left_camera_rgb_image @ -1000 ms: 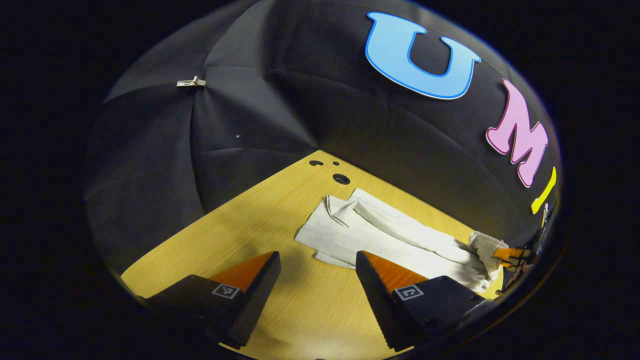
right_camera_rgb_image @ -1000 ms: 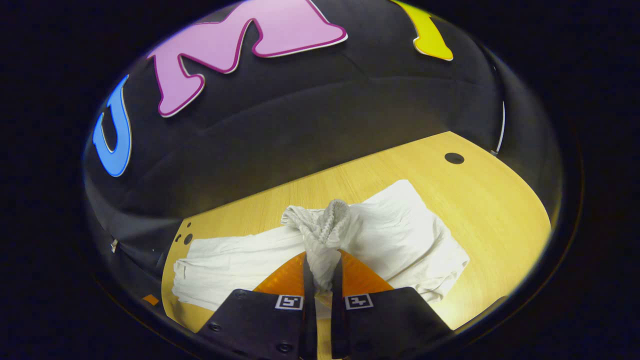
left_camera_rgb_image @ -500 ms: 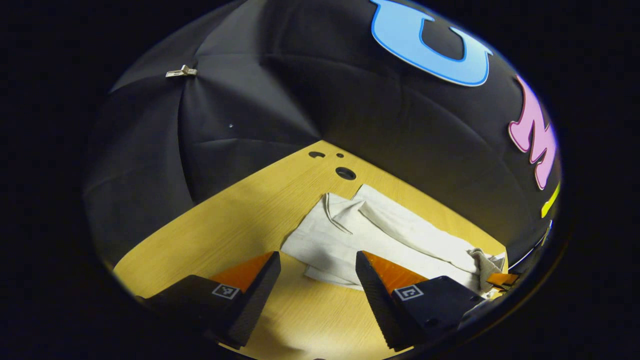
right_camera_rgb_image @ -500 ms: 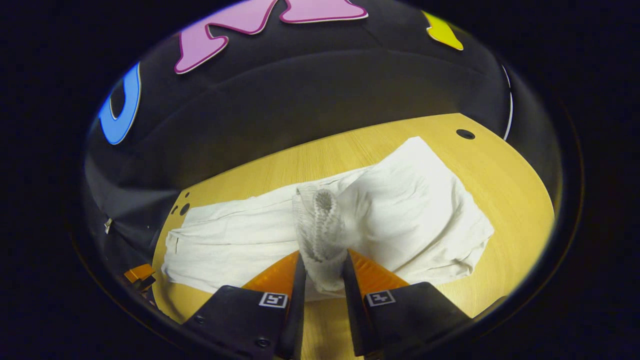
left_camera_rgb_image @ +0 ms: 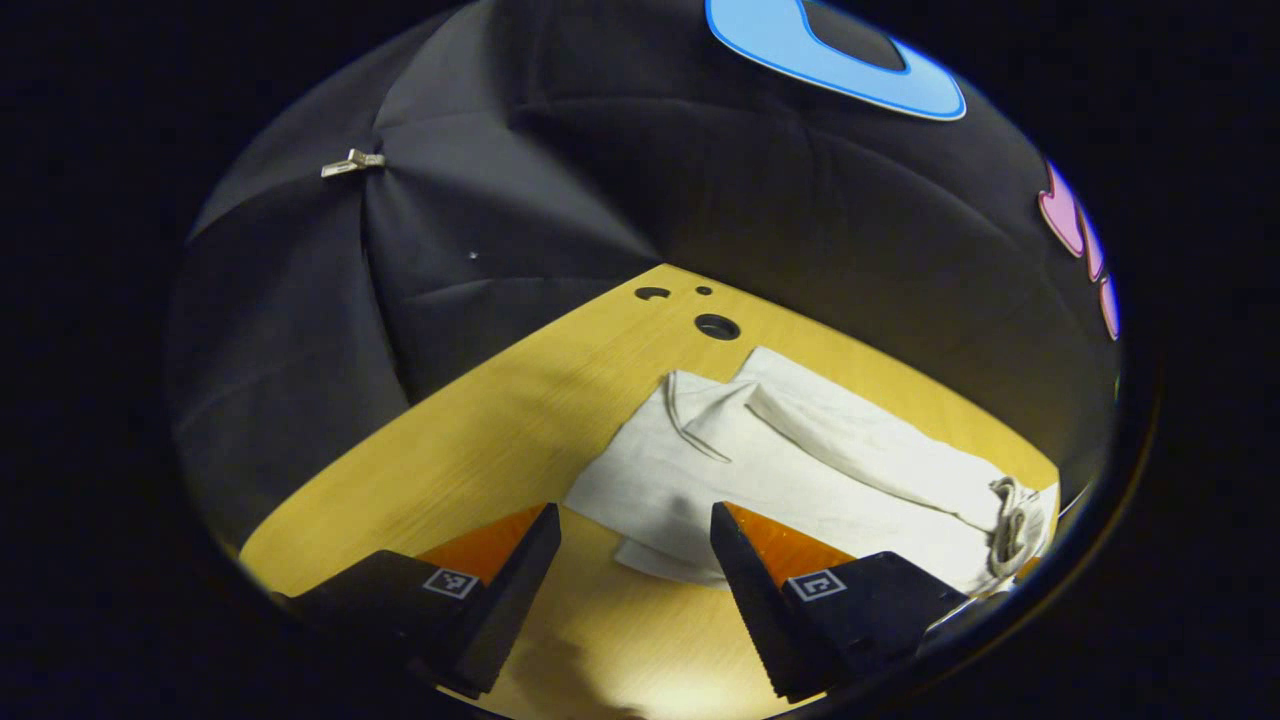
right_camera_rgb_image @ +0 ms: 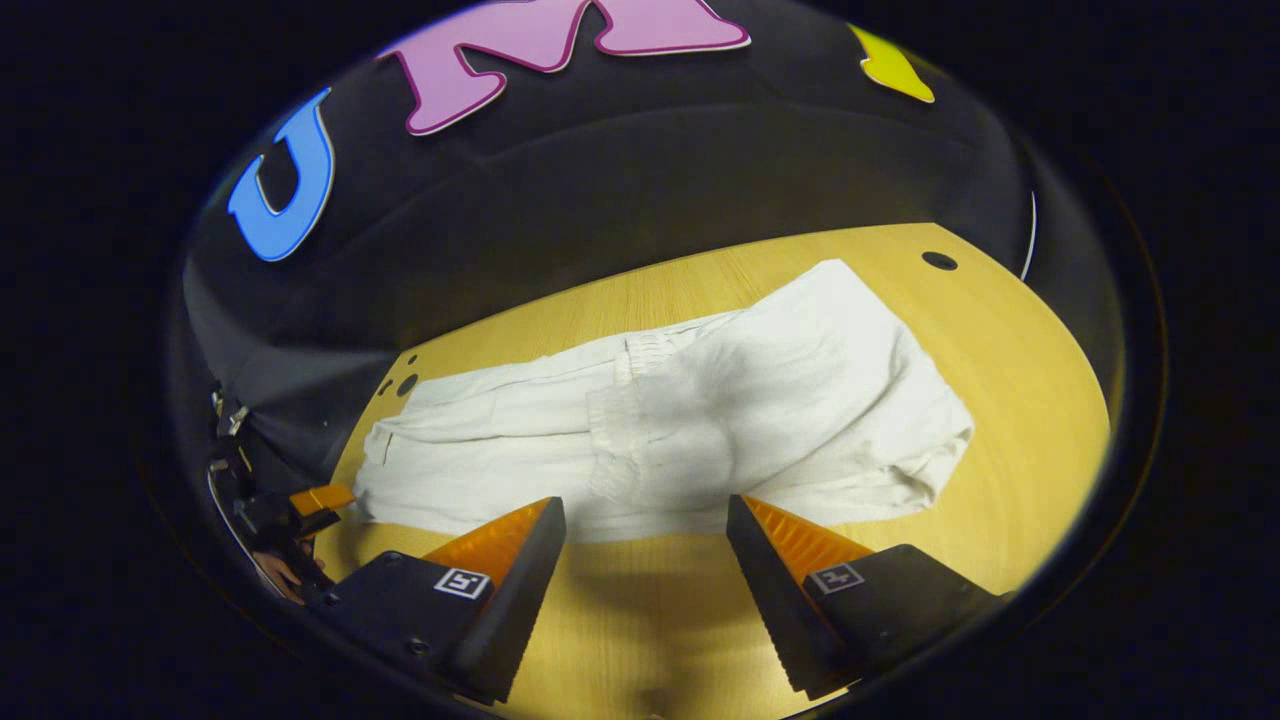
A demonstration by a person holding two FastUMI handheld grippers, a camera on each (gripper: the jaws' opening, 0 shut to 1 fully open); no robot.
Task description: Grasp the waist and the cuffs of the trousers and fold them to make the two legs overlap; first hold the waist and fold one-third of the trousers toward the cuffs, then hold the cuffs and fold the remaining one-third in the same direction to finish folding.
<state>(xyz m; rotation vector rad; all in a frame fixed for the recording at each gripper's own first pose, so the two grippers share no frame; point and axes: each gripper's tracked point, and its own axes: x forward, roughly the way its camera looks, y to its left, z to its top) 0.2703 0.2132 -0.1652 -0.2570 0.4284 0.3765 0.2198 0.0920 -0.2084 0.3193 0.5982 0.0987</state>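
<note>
White trousers [right_camera_rgb_image: 700,410] lie on the wooden table [right_camera_rgb_image: 1020,400], legs overlapped and the waist third folded over onto the legs. The elastic waistband [right_camera_rgb_image: 622,425] rests flat across the middle, just ahead of my right gripper [right_camera_rgb_image: 642,510], which stands open and apart from the cloth. In the left gripper view the cuffs end [left_camera_rgb_image: 650,480] of the trousers [left_camera_rgb_image: 800,460] lies directly in front of my left gripper [left_camera_rgb_image: 635,530], open just above the table, its right finger [left_camera_rgb_image: 740,545] overlapping the cloth's near edge. The waistband [left_camera_rgb_image: 1012,515] shows at far right. My left gripper [right_camera_rgb_image: 315,498] also shows far left in the right gripper view.
Round cable holes [left_camera_rgb_image: 716,326] are cut in the table's far left corner beyond the cuffs, and another hole [right_camera_rgb_image: 938,261] sits at the far right. Black cloth walls close the table's back and sides. Bare wood [left_camera_rgb_image: 440,450] spreads left of the cuffs.
My right gripper opened and let go of the bunched waistband, which dropped flat onto the legs; the gripper drew back. My left gripper stayed open and edged slightly toward the cuffs.
</note>
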